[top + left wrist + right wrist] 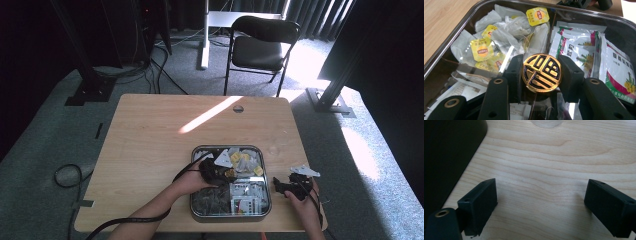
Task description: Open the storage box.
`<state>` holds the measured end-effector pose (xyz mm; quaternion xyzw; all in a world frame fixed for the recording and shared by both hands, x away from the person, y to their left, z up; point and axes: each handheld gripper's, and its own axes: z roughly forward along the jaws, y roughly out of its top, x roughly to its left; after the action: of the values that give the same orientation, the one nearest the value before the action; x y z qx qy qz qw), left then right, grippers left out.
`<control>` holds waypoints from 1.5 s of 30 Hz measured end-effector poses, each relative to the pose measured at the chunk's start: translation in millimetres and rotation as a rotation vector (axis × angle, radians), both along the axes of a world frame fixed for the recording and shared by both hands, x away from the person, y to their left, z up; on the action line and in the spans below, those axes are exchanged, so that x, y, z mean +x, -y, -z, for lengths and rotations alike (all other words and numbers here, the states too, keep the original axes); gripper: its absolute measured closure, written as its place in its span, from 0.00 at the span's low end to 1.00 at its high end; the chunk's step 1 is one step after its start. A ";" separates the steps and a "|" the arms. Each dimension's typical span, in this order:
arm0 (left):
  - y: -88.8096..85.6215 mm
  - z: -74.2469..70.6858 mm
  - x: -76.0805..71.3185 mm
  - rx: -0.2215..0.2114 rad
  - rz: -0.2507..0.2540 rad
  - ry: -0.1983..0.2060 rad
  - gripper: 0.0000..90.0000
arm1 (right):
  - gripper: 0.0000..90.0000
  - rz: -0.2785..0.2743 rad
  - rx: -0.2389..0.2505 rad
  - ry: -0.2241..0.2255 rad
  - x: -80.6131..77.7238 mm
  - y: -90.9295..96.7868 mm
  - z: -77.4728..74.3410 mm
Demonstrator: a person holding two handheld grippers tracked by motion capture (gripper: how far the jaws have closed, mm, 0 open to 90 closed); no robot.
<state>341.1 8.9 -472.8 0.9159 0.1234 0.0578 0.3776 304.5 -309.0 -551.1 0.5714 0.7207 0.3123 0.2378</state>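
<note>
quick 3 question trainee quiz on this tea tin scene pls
1. What does the left gripper clamp?
2. True or false: the right gripper holds a tea bag.
3. The yellow-tagged tea bags lie in which place? A) the tin B) the bare table C) the chair

Key:
1. A round gold and black knob, above the tin.
2. False: its jaws stand open over the table, nothing between them.
3. A
</note>
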 end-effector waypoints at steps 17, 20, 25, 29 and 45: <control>-9.2 -34.1 5.4 -0.036 0.000 0.015 0.65 | 0.12 0.000 -0.001 0.001 0.1 0.1 0.0; -12.6 -36.6 6.2 -0.031 -0.008 0.027 0.65 | 0.12 -0.001 -0.001 0.000 0.1 0.1 0.0; -20.3 -37.2 7.3 -0.028 -0.024 0.026 0.65 | 0.12 0.000 -0.001 0.000 0.1 0.1 0.0; -29.4 -38.1 8.9 -0.031 -0.047 0.033 0.65 | 0.12 0.000 -0.001 0.001 0.1 0.1 0.0; -73.8 -37.1 15.9 -0.019 -0.145 0.035 0.65 | 0.12 0.000 -0.001 0.000 0.1 0.0 0.0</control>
<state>357.1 82.7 -435.7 0.8998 0.1833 0.0999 0.3832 304.6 -309.0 -551.1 0.5712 0.7208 0.3121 0.2381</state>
